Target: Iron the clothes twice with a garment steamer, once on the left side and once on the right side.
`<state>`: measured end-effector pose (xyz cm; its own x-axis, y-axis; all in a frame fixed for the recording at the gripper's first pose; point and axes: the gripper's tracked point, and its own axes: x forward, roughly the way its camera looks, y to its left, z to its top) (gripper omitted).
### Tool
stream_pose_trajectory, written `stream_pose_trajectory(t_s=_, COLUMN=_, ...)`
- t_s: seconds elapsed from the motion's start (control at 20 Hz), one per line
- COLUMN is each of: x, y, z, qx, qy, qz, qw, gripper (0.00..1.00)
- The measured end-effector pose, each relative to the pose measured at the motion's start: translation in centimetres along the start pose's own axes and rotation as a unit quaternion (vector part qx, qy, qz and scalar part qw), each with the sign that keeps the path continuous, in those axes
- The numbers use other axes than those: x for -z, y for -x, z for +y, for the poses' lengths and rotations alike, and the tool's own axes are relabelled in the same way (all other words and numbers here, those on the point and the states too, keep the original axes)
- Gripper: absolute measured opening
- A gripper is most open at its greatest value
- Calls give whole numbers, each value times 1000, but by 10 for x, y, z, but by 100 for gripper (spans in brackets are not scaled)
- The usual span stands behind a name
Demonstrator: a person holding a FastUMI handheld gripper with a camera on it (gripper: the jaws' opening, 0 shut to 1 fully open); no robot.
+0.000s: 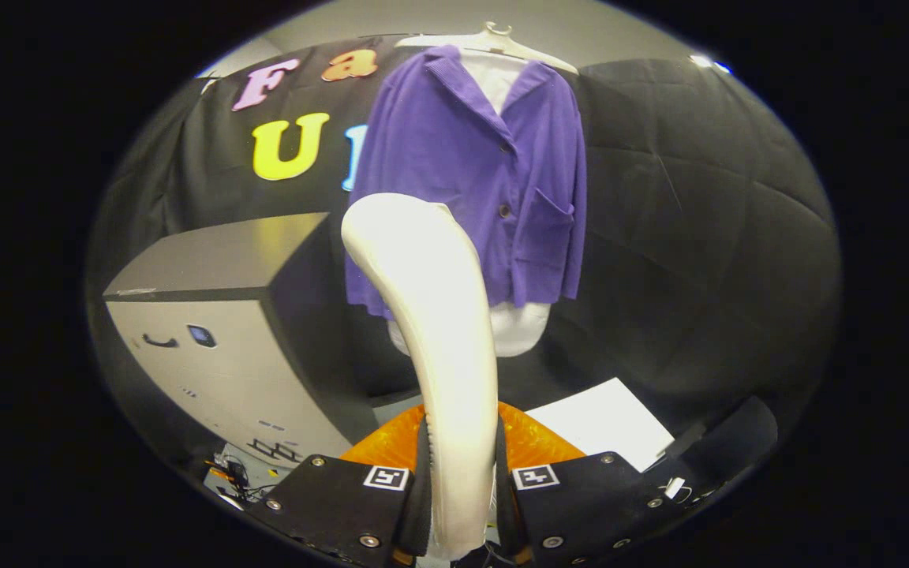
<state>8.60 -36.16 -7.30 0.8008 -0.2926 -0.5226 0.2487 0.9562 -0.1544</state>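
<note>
- Gripper (458,505) has both fingers pressed on the lower handle of a cream-white, smooth plastic garment steamer (431,315); the jaws stand narrow around it.
- Steamer rises upright between the fingers, curving left at the top; its head faces away toward the garment.
- Purple corduroy-like button jacket (470,173) hangs on a pale hanger (494,39) over a white inner shirt (506,327), far, beyond the steamer and slightly right of it. Steamer head looks well apart from the cloth, no contact.
- Grey cabinet-like box (210,315) stands on the left; a white sheet (604,418) lies near right; an orange round thing (533,442) sits just behind the fingers, can't tell what it is.
- Handling guess: the steamer is rigid, glossy, probably slippery and top-heavy, so the low handle grip needs firm squeeze to stop twisting.
- Jacket is soft, light and hangs free; it will swing if pushed, so stroke lightly downward.
- Progress guess: neither the left nor the right pass looks begun; approach comes next.
</note>
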Motion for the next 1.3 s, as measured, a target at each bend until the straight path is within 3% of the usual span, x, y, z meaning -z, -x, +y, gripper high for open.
stream_pose_trajectory(t_s=0.3, x=-67, y=62, z=46, qx=-51, qy=43, qz=-83, qw=994, gripper=33)
stream_pose_trajectory(t_s=0.55, x=-127, y=94, z=54, qx=-47, qy=17, qz=-156, qw=987, gripper=33)
stream_pose_trajectory(t_s=1.0, x=-178, y=93, z=120, qx=-57, qy=1, qz=-198, qw=978, gripper=33)
stream_pose_trajectory(t_s=1.3, x=-210, y=100, z=157, qx=-76, qy=-36, qz=-244, qw=966, gripper=33)
